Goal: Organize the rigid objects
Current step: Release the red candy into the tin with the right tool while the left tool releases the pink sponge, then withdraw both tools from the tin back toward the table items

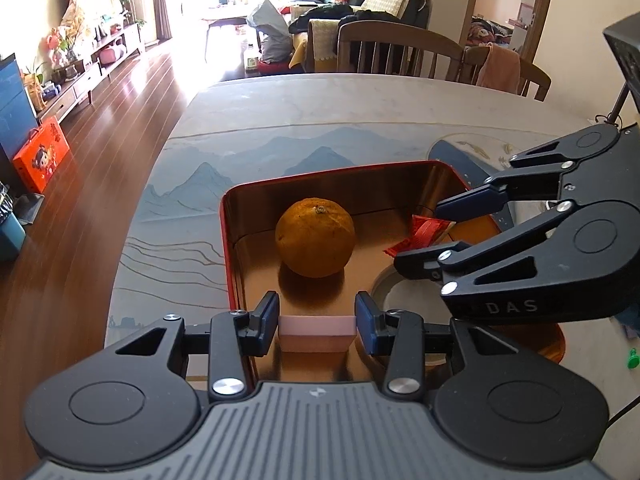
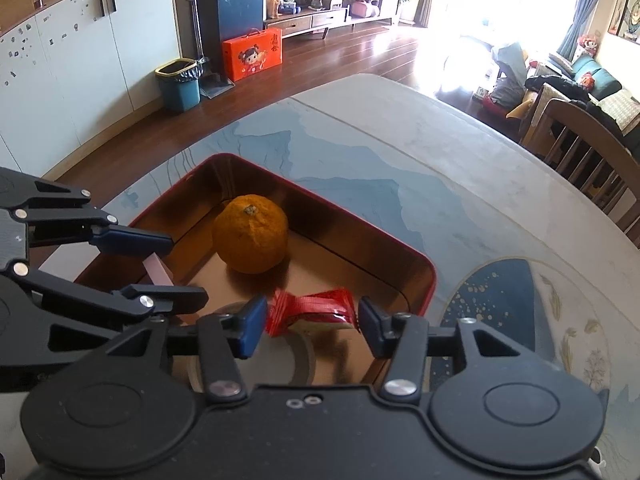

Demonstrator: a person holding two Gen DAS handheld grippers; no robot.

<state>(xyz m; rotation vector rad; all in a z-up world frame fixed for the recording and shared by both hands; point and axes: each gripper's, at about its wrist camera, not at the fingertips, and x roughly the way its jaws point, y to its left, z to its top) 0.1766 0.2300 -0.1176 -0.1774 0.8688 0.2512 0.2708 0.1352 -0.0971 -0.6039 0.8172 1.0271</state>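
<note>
Left wrist view: left gripper [image 1: 316, 322] pinches a pink block [image 1: 317, 334] over the near edge of the red tin [image 1: 228, 232]. Orange [image 1: 315, 237] sits mid-tin, toward its far wall. Right gripper [image 2: 313, 320] clamps a red packet [image 2: 316, 307] above the tin's right side.

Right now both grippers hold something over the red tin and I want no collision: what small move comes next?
Probably open the left gripper to drop the pale pink block into the red metal tin; it hangs inside the near rim, apart from the orange.
</note>
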